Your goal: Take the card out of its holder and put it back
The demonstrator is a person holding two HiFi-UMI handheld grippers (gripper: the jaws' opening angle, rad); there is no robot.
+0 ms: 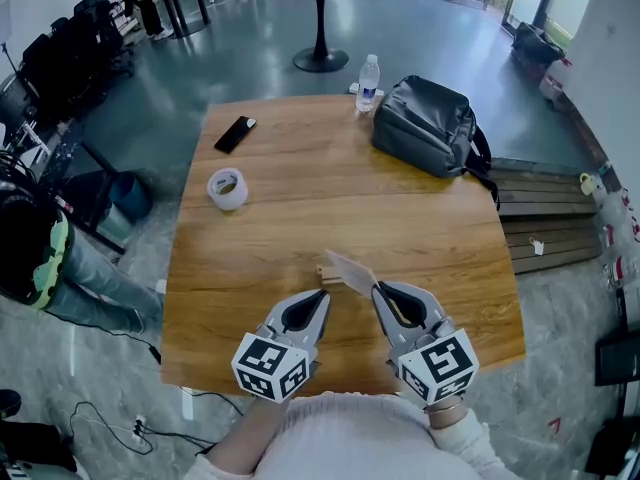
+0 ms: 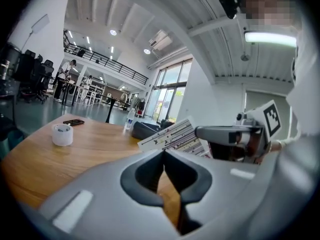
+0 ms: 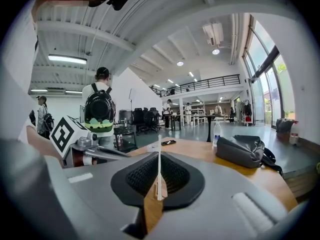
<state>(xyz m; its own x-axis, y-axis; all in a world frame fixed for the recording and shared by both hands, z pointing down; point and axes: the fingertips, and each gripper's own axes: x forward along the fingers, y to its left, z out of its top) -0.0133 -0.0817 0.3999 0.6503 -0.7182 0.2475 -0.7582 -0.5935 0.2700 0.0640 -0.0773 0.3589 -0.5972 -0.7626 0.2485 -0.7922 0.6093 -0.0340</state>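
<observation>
Fingers of your right gripper [image 3: 159, 156] pinch the card [image 1: 350, 270] by its near end, while the left gripper [image 2: 164, 155] has its fingers pressed together on nothing. From the right fingers the card's long axis runs ahead and leftward. Its far end hangs just over the small wooden holder [image 1: 328, 274] on the surface [image 1: 300, 168] — so the right hand is the nearer one to lower it in.
</observation>
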